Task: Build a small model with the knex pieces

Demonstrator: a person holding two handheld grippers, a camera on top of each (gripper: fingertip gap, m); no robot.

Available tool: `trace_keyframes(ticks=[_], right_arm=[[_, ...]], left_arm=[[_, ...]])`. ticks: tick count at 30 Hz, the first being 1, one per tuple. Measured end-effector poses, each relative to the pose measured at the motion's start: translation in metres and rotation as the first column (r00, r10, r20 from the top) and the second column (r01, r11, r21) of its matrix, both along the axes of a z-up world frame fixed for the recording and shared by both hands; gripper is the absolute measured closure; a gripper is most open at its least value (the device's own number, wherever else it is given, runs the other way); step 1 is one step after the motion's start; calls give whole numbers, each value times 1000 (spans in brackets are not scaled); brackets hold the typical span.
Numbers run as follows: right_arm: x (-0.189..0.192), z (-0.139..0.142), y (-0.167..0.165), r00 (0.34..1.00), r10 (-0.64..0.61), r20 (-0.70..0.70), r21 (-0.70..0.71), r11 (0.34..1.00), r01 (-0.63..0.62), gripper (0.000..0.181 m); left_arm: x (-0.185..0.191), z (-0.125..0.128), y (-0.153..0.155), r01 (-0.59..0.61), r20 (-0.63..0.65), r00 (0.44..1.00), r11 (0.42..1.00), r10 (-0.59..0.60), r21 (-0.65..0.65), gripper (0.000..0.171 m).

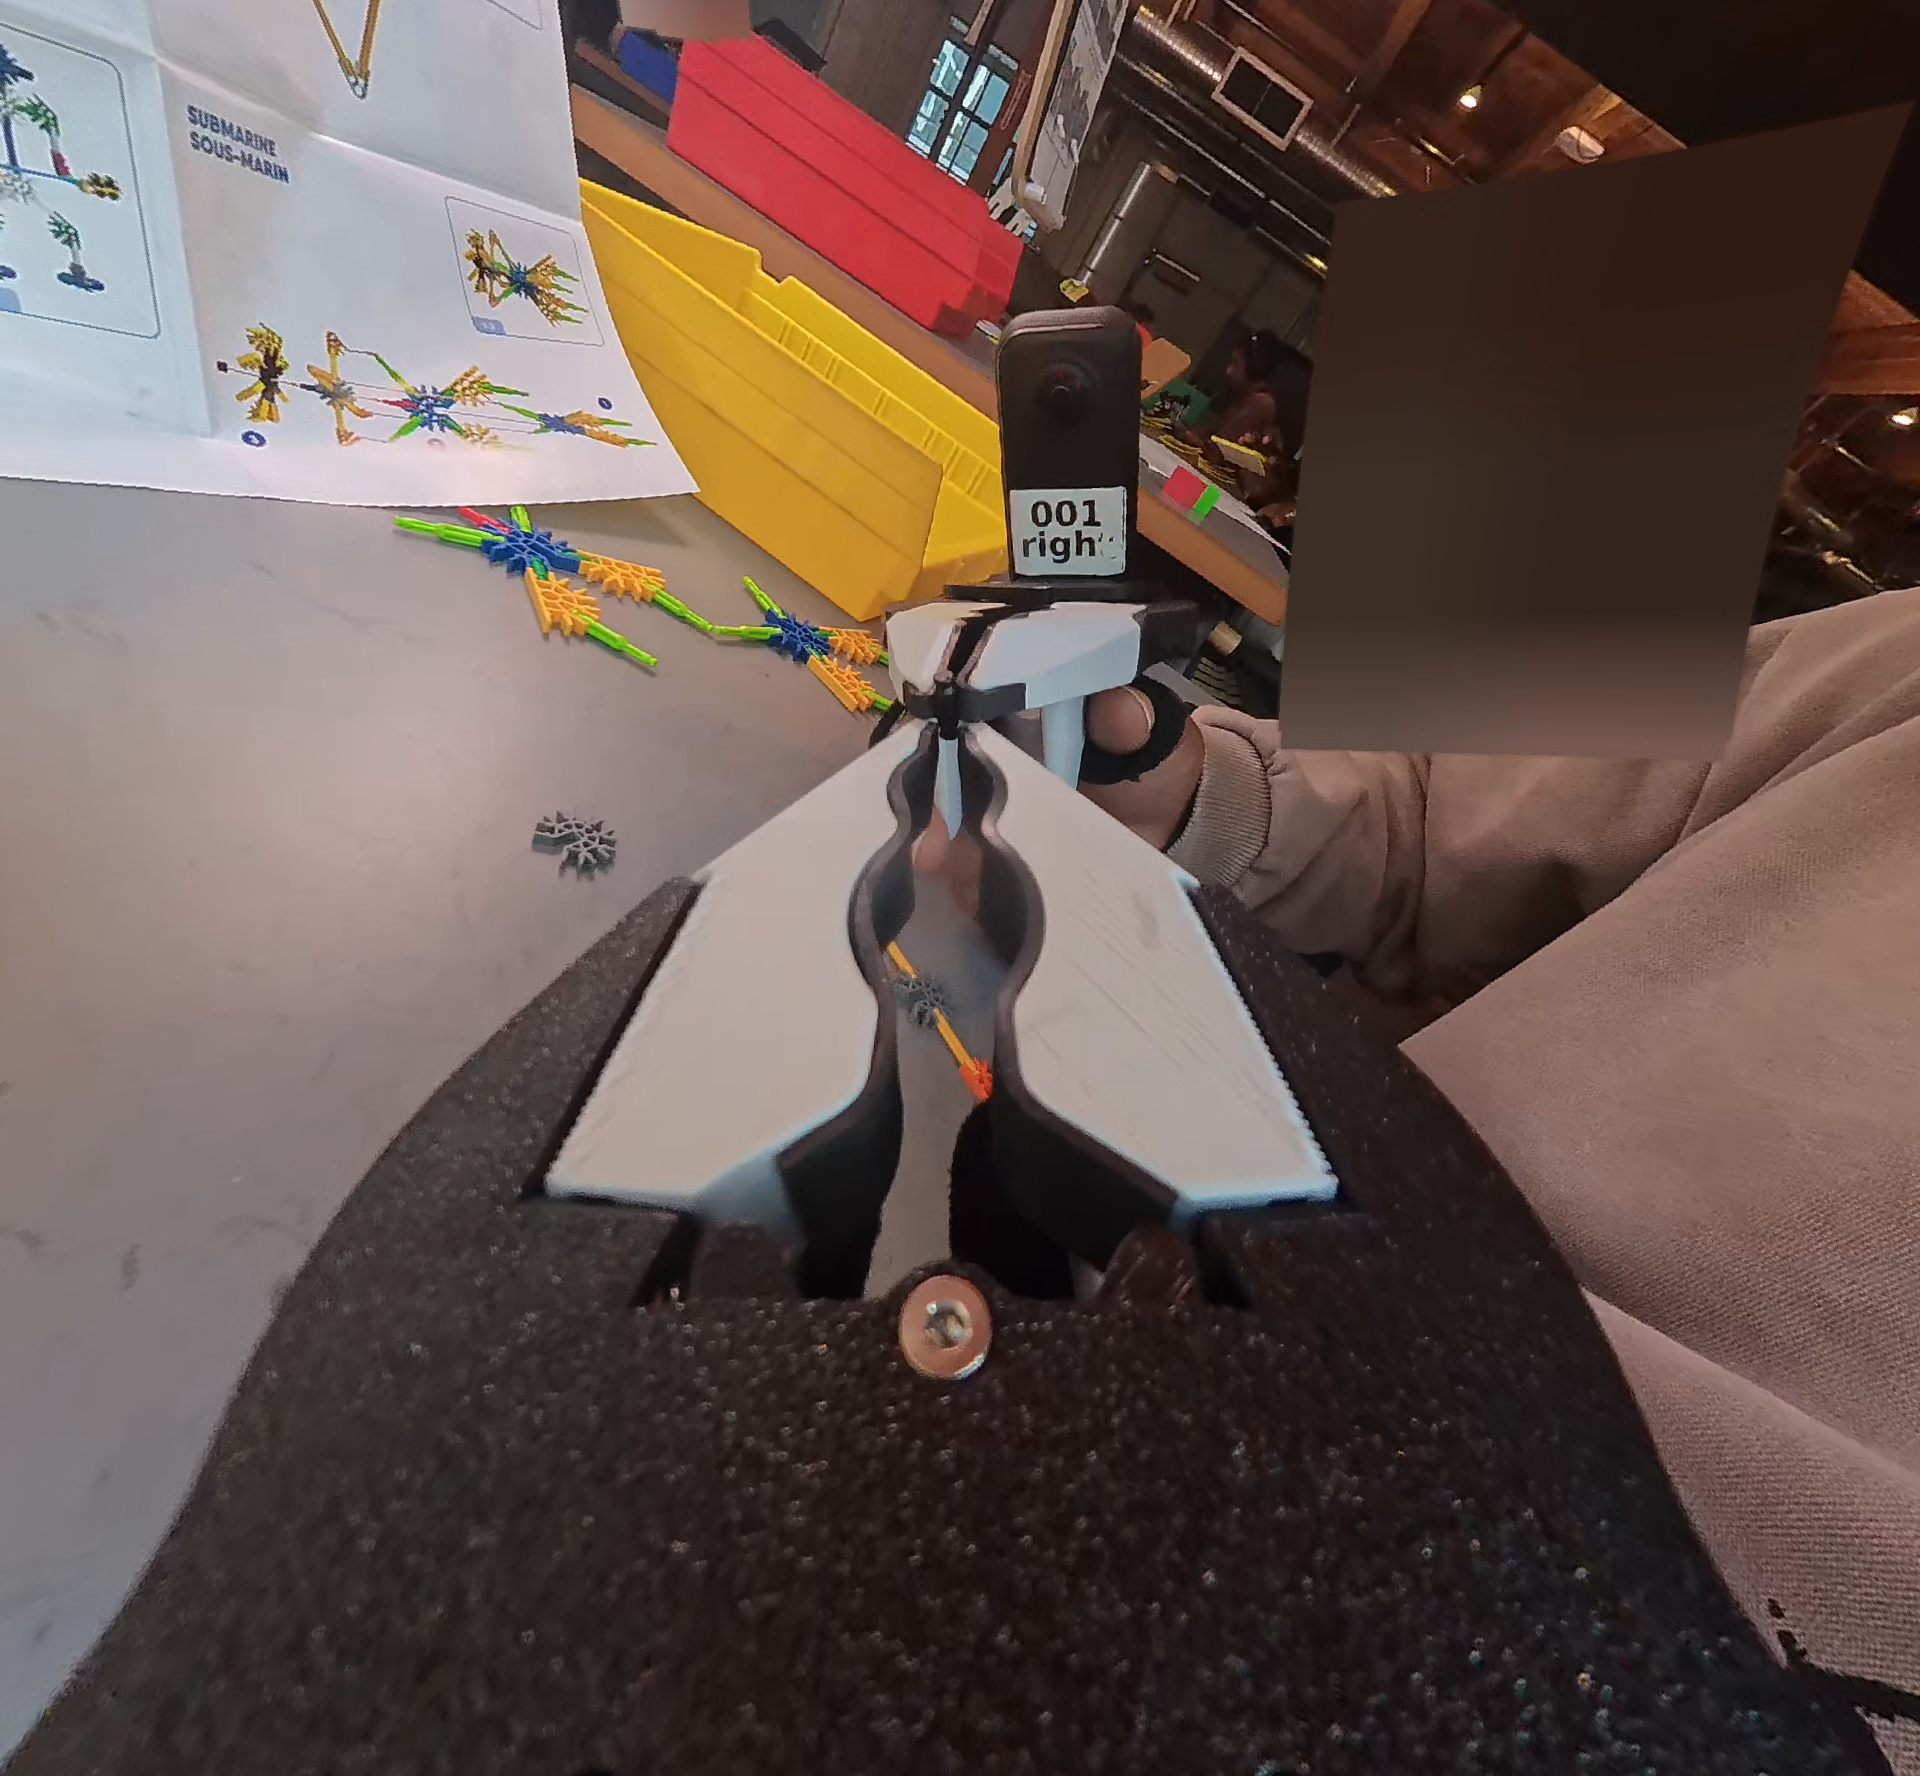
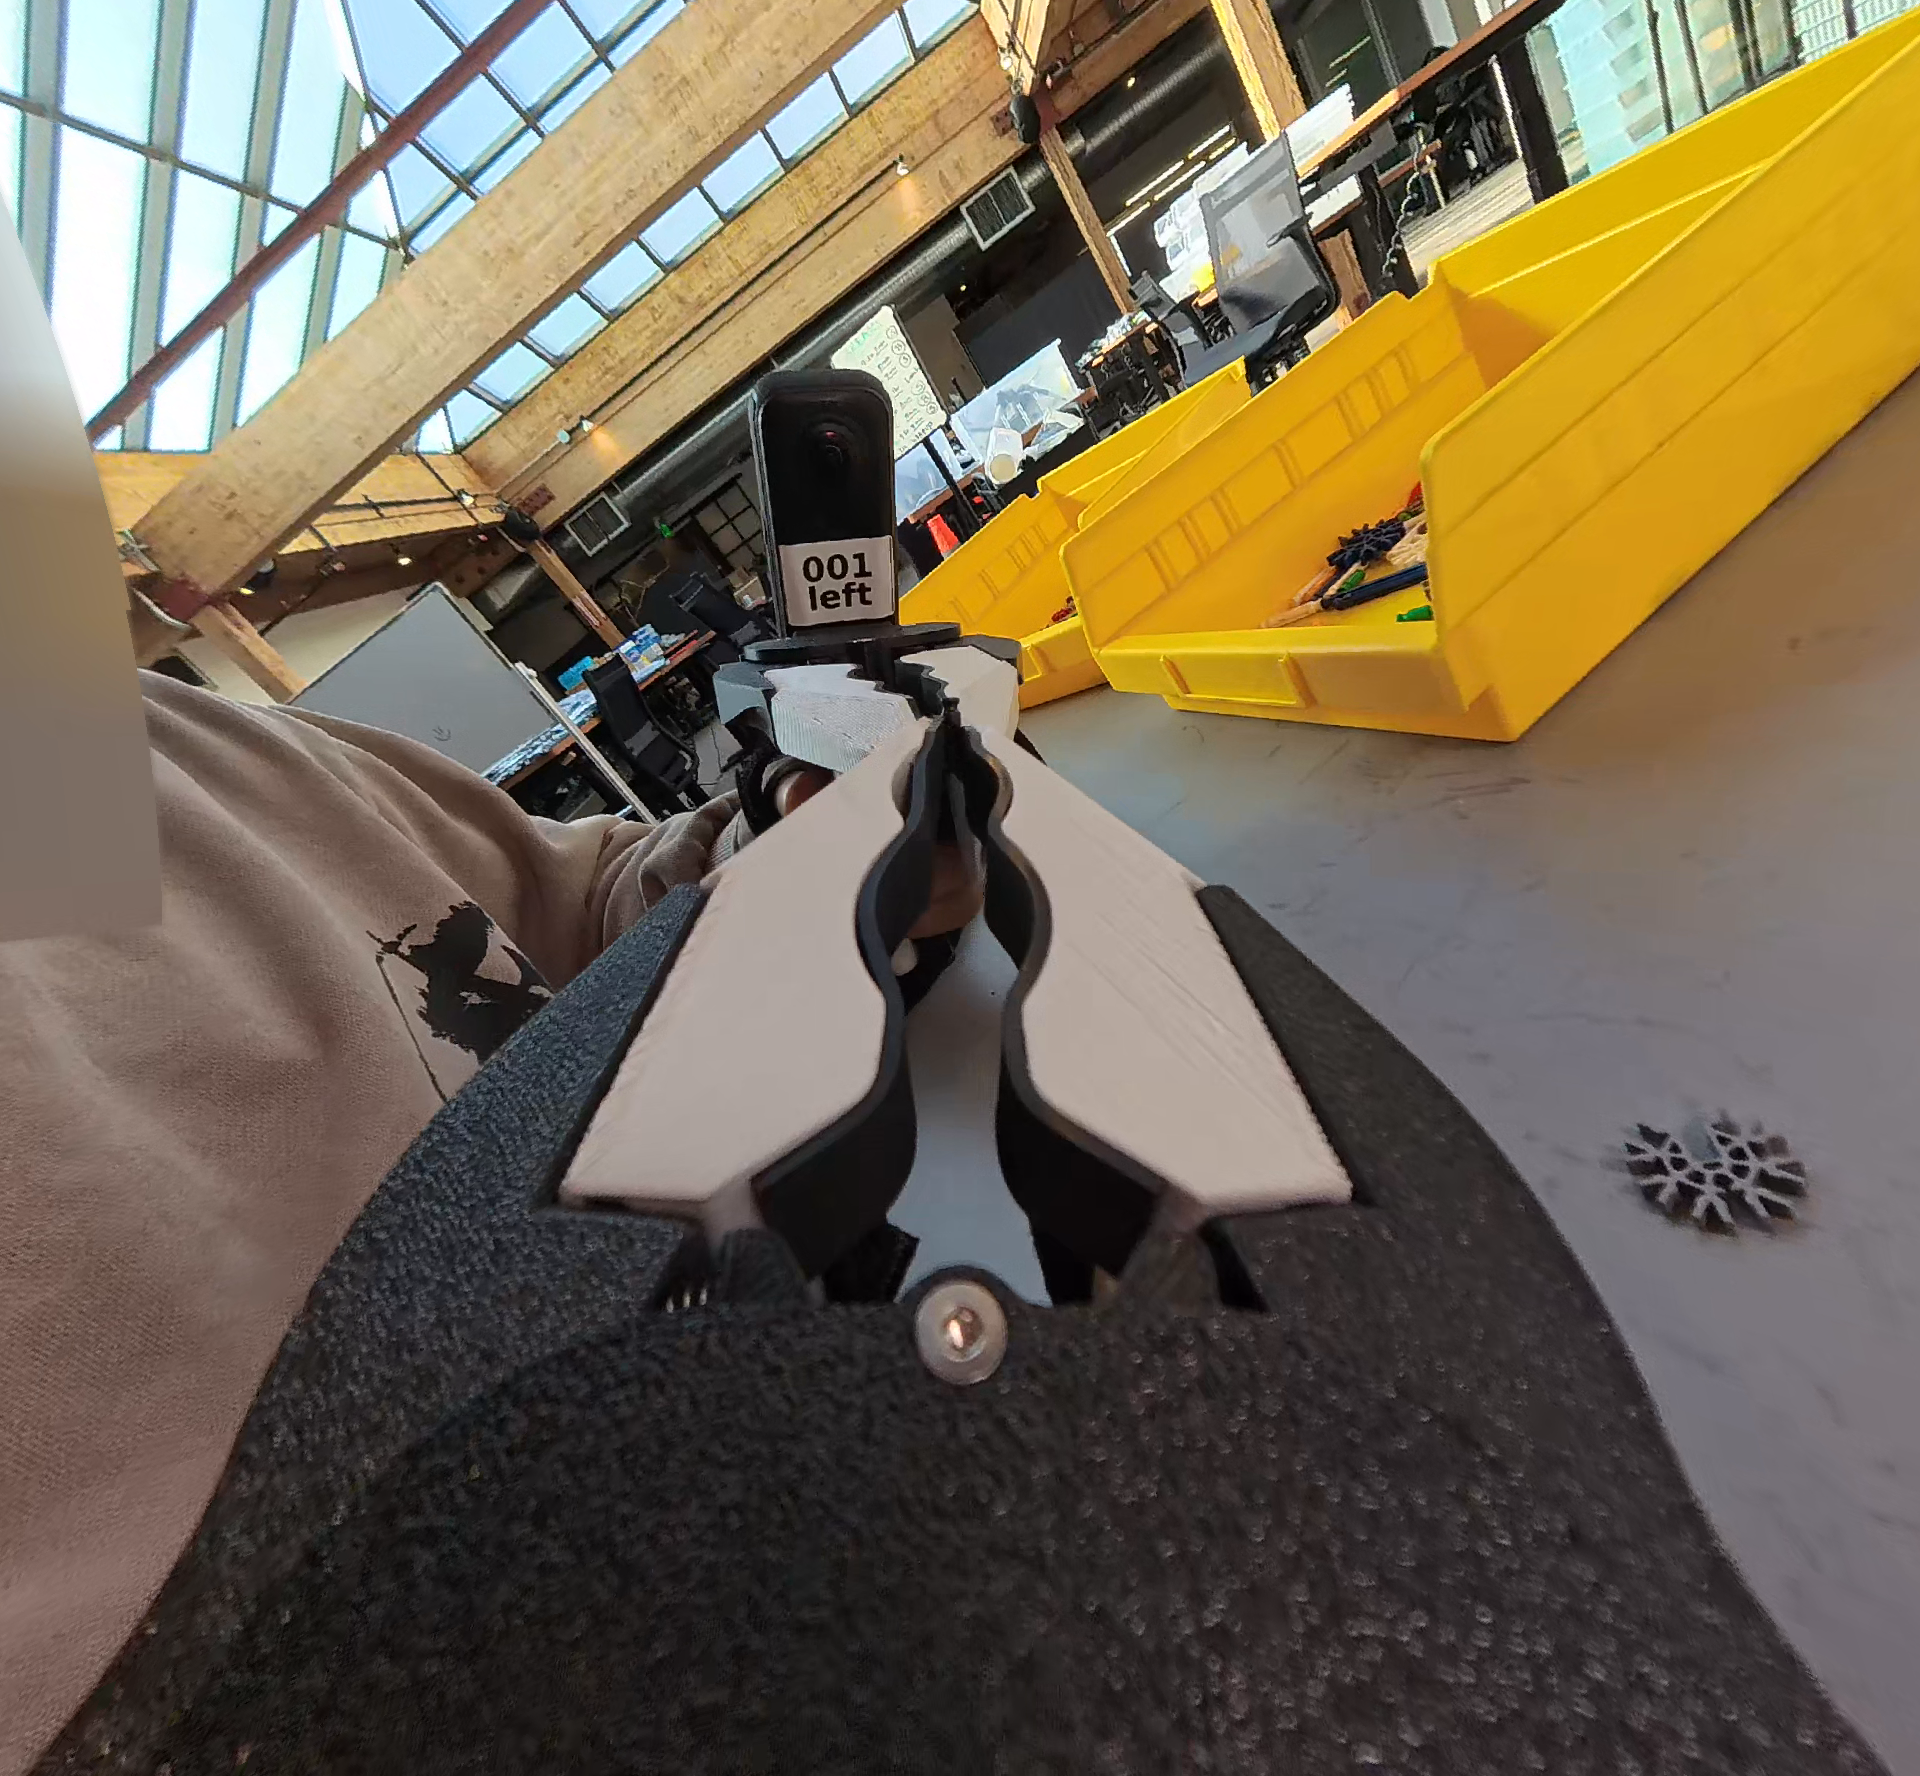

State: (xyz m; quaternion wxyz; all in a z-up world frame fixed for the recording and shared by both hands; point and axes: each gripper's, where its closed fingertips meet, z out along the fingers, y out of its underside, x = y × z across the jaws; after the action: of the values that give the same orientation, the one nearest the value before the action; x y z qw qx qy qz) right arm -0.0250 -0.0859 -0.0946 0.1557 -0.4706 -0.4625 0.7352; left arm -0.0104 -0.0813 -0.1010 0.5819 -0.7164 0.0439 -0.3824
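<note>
1. Grey table (image 1: 260, 947) carries everything shown.
2. Yellow bins (image 2: 1558, 521) stand at its far side; one holds loose toy rods.
3. Instruction sheet (image 1: 312, 220) leans up beside them.
4. Left gripper (image 1: 940, 739) and right gripper (image 2: 951, 739) meet tip to tip, each closed on one small dark piece (image 1: 948, 713) too small to identify.
5. Coloured rod model (image 1: 582, 583) lies before the sheet.
6. Grey snowflake connector (image 2: 1714, 1181) lies alone on the table.
</note>
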Motion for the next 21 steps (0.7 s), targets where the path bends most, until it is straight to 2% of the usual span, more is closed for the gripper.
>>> trace_keyframes(ticks=[5, 13, 21], right_arm=[[-1, -6, 0, 1000, -2, 8, 95, 995, 1, 181], [10, -19, -3, 995, 79, 61, 318, 943, -94, 181], [20, -33, -2, 972, 151, 181, 400, 891, -213, 171]], left_arm=[[-1, -7, 0, 19, -34, 999, 999, -20, -28, 169], [5, -23, -5, 56, -242, 968, 997, -68, -57, 169], [16, -43, -9, 104, -338, 930, 986, -143, -130, 169]])
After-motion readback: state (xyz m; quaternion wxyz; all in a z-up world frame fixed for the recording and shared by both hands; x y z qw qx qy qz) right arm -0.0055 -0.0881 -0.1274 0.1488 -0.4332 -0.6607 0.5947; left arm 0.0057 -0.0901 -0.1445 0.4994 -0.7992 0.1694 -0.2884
